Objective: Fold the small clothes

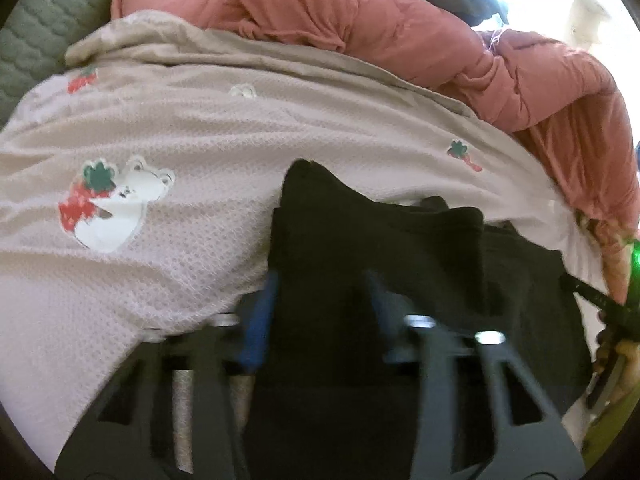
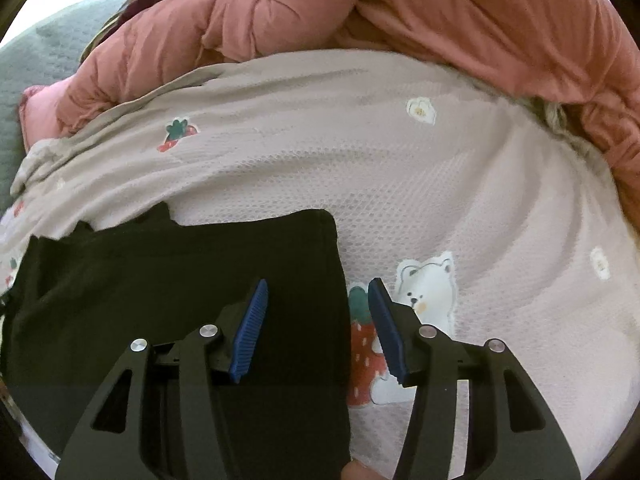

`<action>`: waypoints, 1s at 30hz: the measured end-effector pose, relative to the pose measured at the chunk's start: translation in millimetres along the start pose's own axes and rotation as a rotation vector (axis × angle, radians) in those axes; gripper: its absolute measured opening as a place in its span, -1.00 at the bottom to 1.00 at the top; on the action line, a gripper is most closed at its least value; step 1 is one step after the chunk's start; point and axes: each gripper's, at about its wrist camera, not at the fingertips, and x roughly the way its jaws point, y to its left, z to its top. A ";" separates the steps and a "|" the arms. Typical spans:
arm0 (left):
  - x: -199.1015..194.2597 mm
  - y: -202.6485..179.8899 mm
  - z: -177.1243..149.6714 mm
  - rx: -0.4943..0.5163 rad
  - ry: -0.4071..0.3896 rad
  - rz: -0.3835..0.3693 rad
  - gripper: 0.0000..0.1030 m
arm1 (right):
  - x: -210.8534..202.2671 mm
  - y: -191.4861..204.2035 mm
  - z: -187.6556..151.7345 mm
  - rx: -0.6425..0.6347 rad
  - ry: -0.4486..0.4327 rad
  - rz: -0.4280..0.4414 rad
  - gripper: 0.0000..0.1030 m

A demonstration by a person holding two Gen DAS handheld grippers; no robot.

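A small black garment (image 1: 376,248) lies on a pale pink waffle-knit blanket (image 1: 160,128) printed with bears and strawberries. In the left wrist view my left gripper (image 1: 320,292) has its blue pads (image 1: 256,320) on either side of a raised fold of the black cloth, which fills the gap between them. In the right wrist view the same black garment (image 2: 180,272) lies flat with a straight right edge. My right gripper (image 2: 318,292) is open over that edge, its left pad (image 2: 250,328) above the black cloth and the right pad over the blanket (image 2: 440,180).
A crumpled salmon-pink quilt (image 1: 400,28) is heaped behind the blanket and shows in the right wrist view (image 2: 440,8) too. A grey-green quilted surface (image 1: 36,40) lies at far left. The other gripper's dark body with a green light (image 1: 624,280) shows at the right edge.
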 end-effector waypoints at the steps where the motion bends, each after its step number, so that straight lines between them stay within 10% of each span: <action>1: -1.2 -0.6 -0.1 0.005 -0.008 0.001 -0.93 | 0.0 1.0 -1.0 0.003 -0.002 0.015 -0.50; 4: -9.3 -1.5 2.5 0.007 -0.042 -0.011 -0.94 | -7.4 6.4 -4.2 -0.029 -0.043 -0.009 -0.85; 11: -35.6 0.9 14.0 -0.003 -0.156 -0.019 -0.95 | -42.2 -6.8 -4.3 0.026 -0.185 0.002 -0.87; 18: 2.7 14.6 -1.0 -0.013 -0.018 0.061 -0.81 | -10.8 -8.8 -17.3 0.015 -0.068 -0.074 -0.86; 30: -11.3 12.8 -5.3 -0.012 -0.016 0.093 -0.70 | -26.8 -2.0 -27.3 -0.010 -0.088 -0.074 -0.75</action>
